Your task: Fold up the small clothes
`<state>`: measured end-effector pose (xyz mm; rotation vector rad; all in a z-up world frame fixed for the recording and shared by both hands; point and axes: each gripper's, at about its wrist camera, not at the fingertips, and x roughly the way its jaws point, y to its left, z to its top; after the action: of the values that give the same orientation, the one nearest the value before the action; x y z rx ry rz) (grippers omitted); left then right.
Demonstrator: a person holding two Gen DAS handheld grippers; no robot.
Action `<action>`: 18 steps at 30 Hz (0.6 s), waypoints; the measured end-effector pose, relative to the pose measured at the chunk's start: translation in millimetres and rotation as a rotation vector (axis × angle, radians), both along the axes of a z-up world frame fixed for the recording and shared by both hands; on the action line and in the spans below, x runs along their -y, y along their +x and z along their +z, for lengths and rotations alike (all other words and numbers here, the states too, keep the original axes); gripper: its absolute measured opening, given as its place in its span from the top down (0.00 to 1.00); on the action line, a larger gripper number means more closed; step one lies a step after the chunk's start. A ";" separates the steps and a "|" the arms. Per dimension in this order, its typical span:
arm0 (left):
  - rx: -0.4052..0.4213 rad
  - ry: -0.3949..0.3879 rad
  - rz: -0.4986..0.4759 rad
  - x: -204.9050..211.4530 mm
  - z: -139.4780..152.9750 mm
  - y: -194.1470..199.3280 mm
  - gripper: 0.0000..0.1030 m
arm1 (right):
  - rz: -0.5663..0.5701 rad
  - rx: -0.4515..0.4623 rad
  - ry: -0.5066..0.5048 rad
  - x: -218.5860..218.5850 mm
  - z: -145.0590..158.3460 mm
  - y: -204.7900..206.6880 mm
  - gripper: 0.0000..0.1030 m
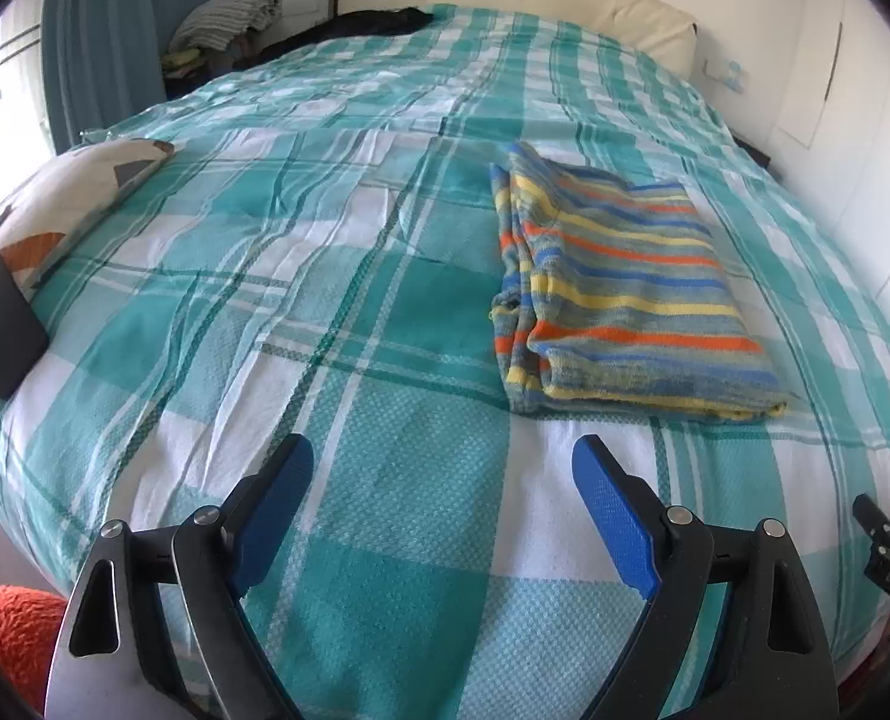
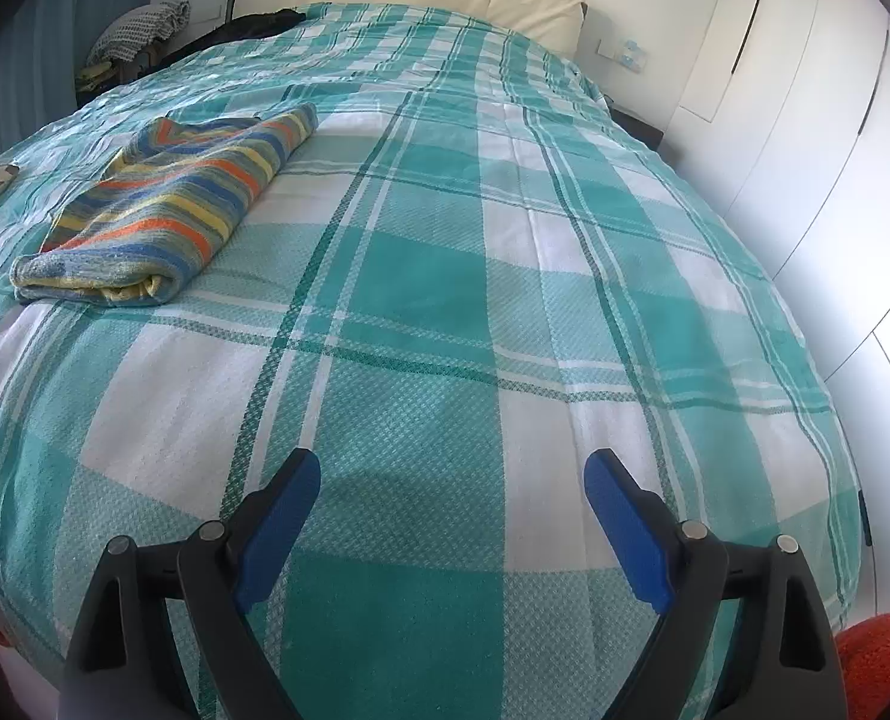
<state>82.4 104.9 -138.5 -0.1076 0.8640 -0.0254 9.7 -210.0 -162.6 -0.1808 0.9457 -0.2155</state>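
Note:
A small striped garment (image 1: 619,288), in blue, yellow, orange and grey, lies folded into a rectangle on the teal and white checked bedspread (image 1: 325,312). In the left wrist view it is ahead and to the right of my left gripper (image 1: 442,456), which is open and empty above the bed's near edge. In the right wrist view the garment (image 2: 175,198) lies far ahead to the left. My right gripper (image 2: 451,468) is open and empty over bare bedspread (image 2: 505,300). Part of the right gripper shows at the left wrist view's right edge (image 1: 889,534).
A patterned pillow (image 1: 61,204) and a black flat object (image 1: 1,318) lie at the bed's left edge. A cream headboard (image 1: 517,0) and piled clothes (image 1: 229,18) are at the far end. White wardrobe doors (image 2: 805,120) stand on the right. An orange fuzzy item (image 1: 13,630) sits below the bed.

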 end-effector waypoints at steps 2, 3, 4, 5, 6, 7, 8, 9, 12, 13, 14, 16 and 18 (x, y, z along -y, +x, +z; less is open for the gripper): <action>0.000 0.000 0.001 0.1 0.0 0.0 0.13 | -0.001 -0.001 -0.001 0.3 -0.5 0.1 0.14; 0.000 0.000 0.002 0.1 0.0 0.0 0.13 | -0.001 -0.002 -0.002 0.3 -0.7 0.2 0.14; -0.001 0.000 0.002 0.1 -0.2 0.2 0.13 | -0.001 -0.003 -0.003 0.4 -1.0 0.3 0.14; -0.002 -0.001 0.002 0.0 -0.5 0.4 0.13 | -0.001 -0.004 -0.005 0.3 -1.4 0.5 0.14; -0.003 -0.001 0.003 0.2 -0.6 0.2 0.13 | -0.002 -0.005 -0.007 0.3 -1.7 0.7 0.14; -0.004 -0.001 0.003 0.1 -0.7 0.7 0.13 | -0.002 -0.006 -0.008 0.2 -2.1 0.9 0.14; -0.003 -0.002 0.002 -0.2 -0.8 0.9 0.13 | -0.002 -0.006 -0.008 0.3 -2.3 0.9 0.14; -0.002 -0.001 0.001 0.0 -0.8 0.8 0.13 | -0.002 -0.005 -0.010 0.3 -2.3 0.9 0.14; -0.005 0.003 -0.002 0.5 -1.0 1.2 0.13 | -0.003 -0.006 -0.013 0.7 -3.1 1.5 0.14; -0.006 0.007 -0.004 0.9 -1.2 1.7 0.13 | -0.005 -0.006 -0.015 1.0 -3.4 1.8 0.14; -0.007 0.011 -0.007 1.3 -1.3 2.2 0.13 | -0.005 -0.007 -0.014 1.7 -3.6 2.1 0.14; -0.008 0.017 -0.012 2.5 -1.5 2.8 0.13 | -0.007 -0.009 -0.012 2.4 -3.9 2.3 0.14; -0.009 0.020 -0.016 3.1 -1.9 3.4 0.13 | -0.008 -0.010 -0.011 2.6 -3.9 2.1 0.14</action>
<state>85.8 101.8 -140.3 -0.0822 0.8741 -0.0310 11.9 -212.6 -166.5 -0.1880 0.9551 -0.2271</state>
